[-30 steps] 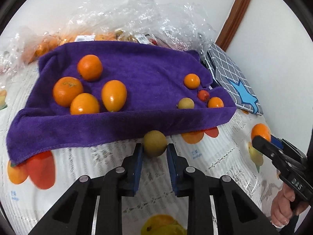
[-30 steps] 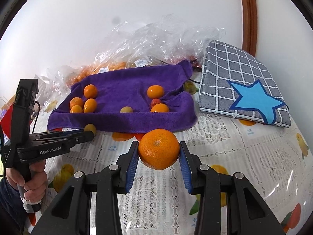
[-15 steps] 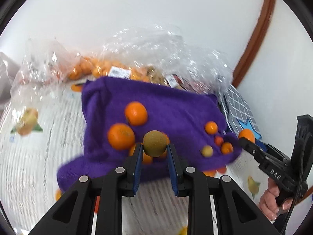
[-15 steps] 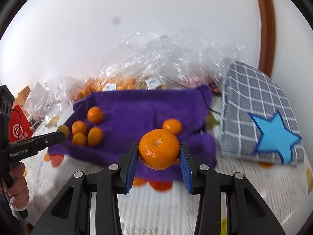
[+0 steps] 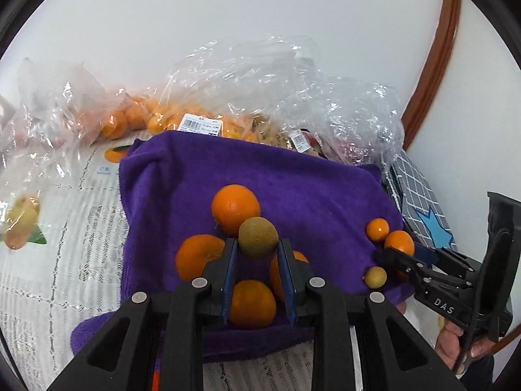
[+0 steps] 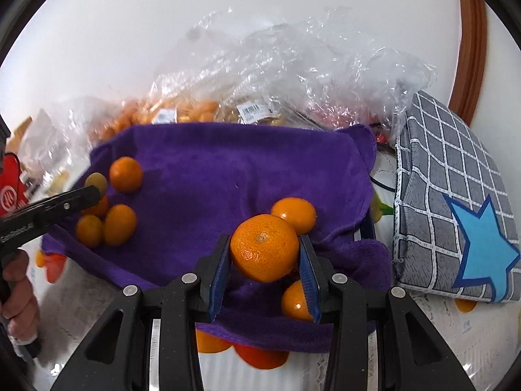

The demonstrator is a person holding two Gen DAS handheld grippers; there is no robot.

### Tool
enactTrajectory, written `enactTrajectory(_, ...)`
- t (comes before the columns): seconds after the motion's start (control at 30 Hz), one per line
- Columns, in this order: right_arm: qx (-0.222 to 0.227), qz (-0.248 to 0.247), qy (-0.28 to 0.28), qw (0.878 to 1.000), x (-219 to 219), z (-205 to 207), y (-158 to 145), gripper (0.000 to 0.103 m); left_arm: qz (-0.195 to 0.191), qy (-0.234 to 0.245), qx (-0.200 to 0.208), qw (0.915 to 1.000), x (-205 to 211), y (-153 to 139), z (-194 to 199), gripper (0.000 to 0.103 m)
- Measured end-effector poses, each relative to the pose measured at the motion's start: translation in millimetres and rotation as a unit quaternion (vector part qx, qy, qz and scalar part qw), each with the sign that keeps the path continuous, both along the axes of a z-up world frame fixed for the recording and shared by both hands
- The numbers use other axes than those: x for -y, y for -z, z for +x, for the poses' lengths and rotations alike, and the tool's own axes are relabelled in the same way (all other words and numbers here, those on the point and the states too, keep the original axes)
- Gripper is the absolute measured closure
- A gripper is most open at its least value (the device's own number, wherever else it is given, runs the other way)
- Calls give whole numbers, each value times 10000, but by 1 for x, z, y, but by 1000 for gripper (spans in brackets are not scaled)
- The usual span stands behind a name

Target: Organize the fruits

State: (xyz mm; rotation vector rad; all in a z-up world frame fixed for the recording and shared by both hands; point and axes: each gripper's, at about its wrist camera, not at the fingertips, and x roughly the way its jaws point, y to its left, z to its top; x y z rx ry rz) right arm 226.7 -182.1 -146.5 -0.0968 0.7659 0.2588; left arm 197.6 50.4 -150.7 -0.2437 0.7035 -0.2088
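Note:
My left gripper (image 5: 257,254) is shut on a small brown-green round fruit (image 5: 258,236), held over several oranges (image 5: 235,208) at the left of the purple towel (image 5: 293,182). My right gripper (image 6: 264,257) is shut on a mandarin orange (image 6: 264,247), held above the towel's (image 6: 228,169) right part near small orange fruits (image 6: 294,214). The right gripper also shows in the left wrist view (image 5: 395,255) beside a small brownish fruit (image 5: 375,276). The left gripper shows in the right wrist view (image 6: 88,194) over the orange group (image 6: 119,224).
Clear plastic bags of fruit (image 5: 182,120) lie behind the towel against the white wall. A grey checked cushion with a blue star (image 6: 456,215) lies right of the towel. A white lace tablecloth with fruit prints (image 5: 65,228) covers the table.
Both grippers have moved forward from the table's front edge to above the towel, each still holding its fruit.

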Motion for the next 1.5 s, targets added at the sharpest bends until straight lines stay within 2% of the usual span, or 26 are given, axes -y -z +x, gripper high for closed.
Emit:
enactTrajectory(0.2,124,-102,-81,9998,-3,-3,2,63,-3,107,-117,9999,4,5,2,79)
enactTrajectory(0.4,82,82,-83,9999,3,-3,3,62,-81,122,-107,9998,2,6,1,78)
enactTrajectory(0.5,10,239,-86,9997,7,-2,2,62,-78,150,-49,9998,3,5,-2,71)
enactTrajectory(0.57,-20,281,-89,9996,8,-3,1,58,-8,152,51,9999,5,3,-5,65)
enactTrajectory(0.7,-19,463,-17,9989,12,-10,-2,56,64,83,265,9996,5,-3,-13,63)
enactTrajectory(0.77,4,663,3,9978,15,-15,-6,56,145,-142,383,9991,1,-7,-18,60)
enactTrajectory(0.87,146,902,153,9957,20,-28,-16,53,70,-415,422,9982,-9,-8,-30,59)
enactTrajectory(1.0,33,1092,314,9935,26,-51,-22,52,-96,-631,429,9970,-21,-8,-56,58)
enactTrajectory(1.23,45,854,483,9952,33,-102,-39,52,214,-648,128,9976,-11,-6,-99,58)
enactTrajectory(1.37,148,605,602,9962,38,-128,-60,51,483,-619,-152,9968,1,-24,-122,58)
enactTrajectory(1.43,79,645,649,9958,43,-140,-69,45,479,-595,-133,9970,3,-39,-133,58)
enactTrajectory(1.5,8,793,673,9946,47,-152,-76,45,544,-614,-77,9966,6,-59,-146,56)
